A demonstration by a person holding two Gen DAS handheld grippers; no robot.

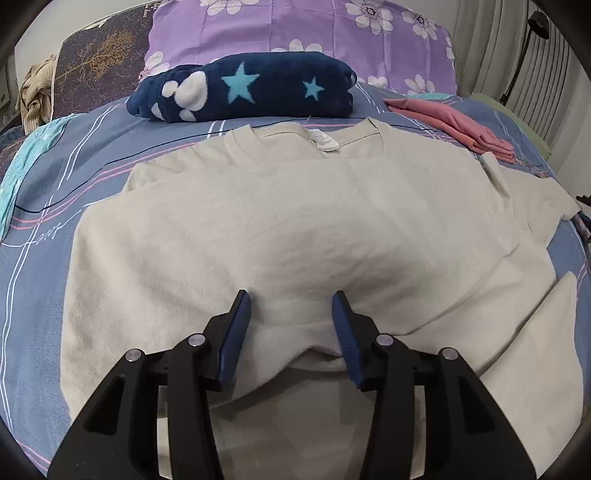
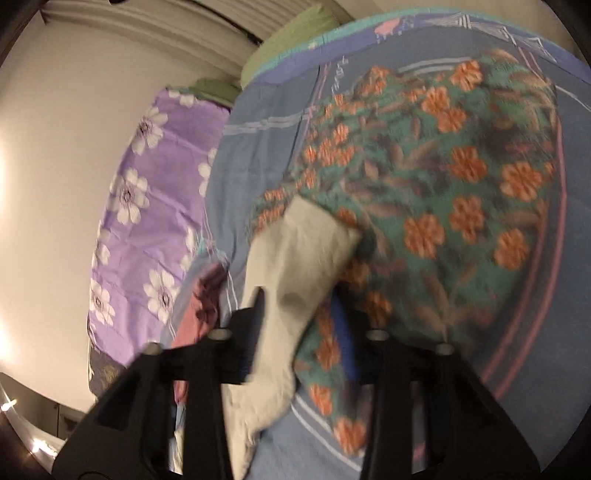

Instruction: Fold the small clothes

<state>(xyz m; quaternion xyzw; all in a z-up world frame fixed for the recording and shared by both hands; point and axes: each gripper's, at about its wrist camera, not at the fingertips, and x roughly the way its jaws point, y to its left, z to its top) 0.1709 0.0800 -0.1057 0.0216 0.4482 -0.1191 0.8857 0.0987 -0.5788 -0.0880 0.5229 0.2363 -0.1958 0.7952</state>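
**Cream shirt spread on the bed, one sleeve lifted at the right**

While my left gripper (image 1: 291, 306) hangs over the lower hem of the cream T-shirt (image 1: 280, 221), its blue-padded jaws stand partly apart with only flat cloth showing in the gap between them; I see no fabric pinched, so I read it as released and holding nothing. The shirt lies face-down on the blue striped bedspread (image 1: 33, 295), collar and white neck label (image 1: 325, 140) pointing away from me toward the pillows. Its bottom edge is turned up in a shallow fold right under the jaw tips.

Beyond the collar sits a folded navy blanket with stars (image 1: 243, 88), resting against a purple flowered pillow (image 1: 295, 29). A pink garment (image 1: 454, 125) lies folded near the shirt's right shoulder, close to it; I cannot tell whether the two touch.

In my right wrist view the picture is smeared, but a strip of the same cream cloth (image 2: 291, 266) runs up from between the fingers of the right gripper (image 2: 295, 314), draped forward and off the bed surface. The jaws look narrow around it and I take it as gripped, though blur hides the pads. Behind it lies a green cloth with orange flowers (image 2: 443, 184) on the bedspread, with the purple pillow at the left.
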